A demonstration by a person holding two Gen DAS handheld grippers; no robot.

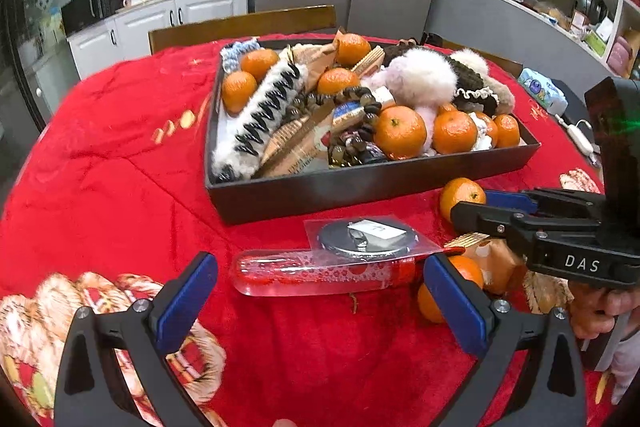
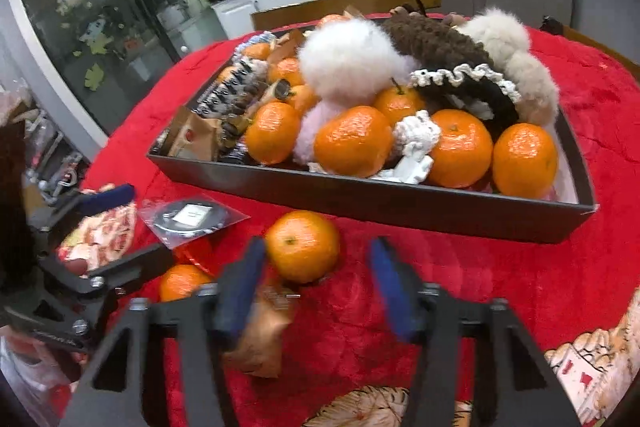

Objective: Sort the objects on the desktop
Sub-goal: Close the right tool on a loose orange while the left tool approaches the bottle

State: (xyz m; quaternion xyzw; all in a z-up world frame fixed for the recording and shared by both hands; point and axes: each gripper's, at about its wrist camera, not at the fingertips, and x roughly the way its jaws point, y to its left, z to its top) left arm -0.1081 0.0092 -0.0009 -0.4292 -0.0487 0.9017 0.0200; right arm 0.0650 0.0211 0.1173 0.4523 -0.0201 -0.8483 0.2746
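A black tray [image 1: 360, 187] on the red cloth holds several mandarins, fluffy hair ties, bead strings, a hair clip and snack packets; it also shows in the right wrist view [image 2: 400, 203]. My left gripper [image 1: 320, 291] is open and empty, just short of a red transparent tube [image 1: 320, 273]. A bagged round mirror [image 1: 366, 237] lies behind the tube. My right gripper [image 2: 316, 283] is open and empty, with a loose mandarin [image 2: 302, 245] just beyond its tips and a brown snack packet [image 2: 260, 339] under its left finger. A second loose mandarin [image 2: 182, 283] lies at the left.
The red patterned cloth [image 1: 120, 155] covers the round table. A wooden chair back [image 1: 240, 27] stands behind the tray. A tissue pack [image 1: 542, 89] and a white cable lie at the far right. Kitchen cabinets and a fridge are in the background.
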